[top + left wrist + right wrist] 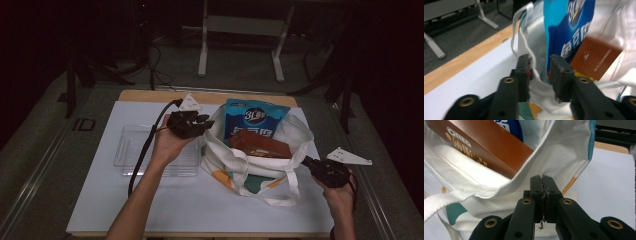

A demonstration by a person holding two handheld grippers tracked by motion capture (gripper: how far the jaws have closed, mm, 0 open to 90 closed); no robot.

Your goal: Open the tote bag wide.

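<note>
The tote bag (pixel 252 165) lies near the middle of the table (pixel 100 200), its mouth held wide, with a blue snack pouch (pixel 255 117) and a brown biscuit box (pixel 260 144) poking out. The right tongs (pixel 543 186) are clamped flat on the bag's rim at about 4 o'clock of the opening. The left tongs (pixel 540 72) stand parted at about 10 o'clock, the rim and handle strap (pixel 520 27) lying between the jaws, not yet pinched as far as I can tell. To do this step well, keep the right grip steady and low so the mouth stays taut. Then either close the left tongs squarely on the hem or reach in past it for the pouch, taking care not to snag the strap. The clear tray (pixel 132 150) at 9 o'clock of the bag looks like the place for the goods.
</note>
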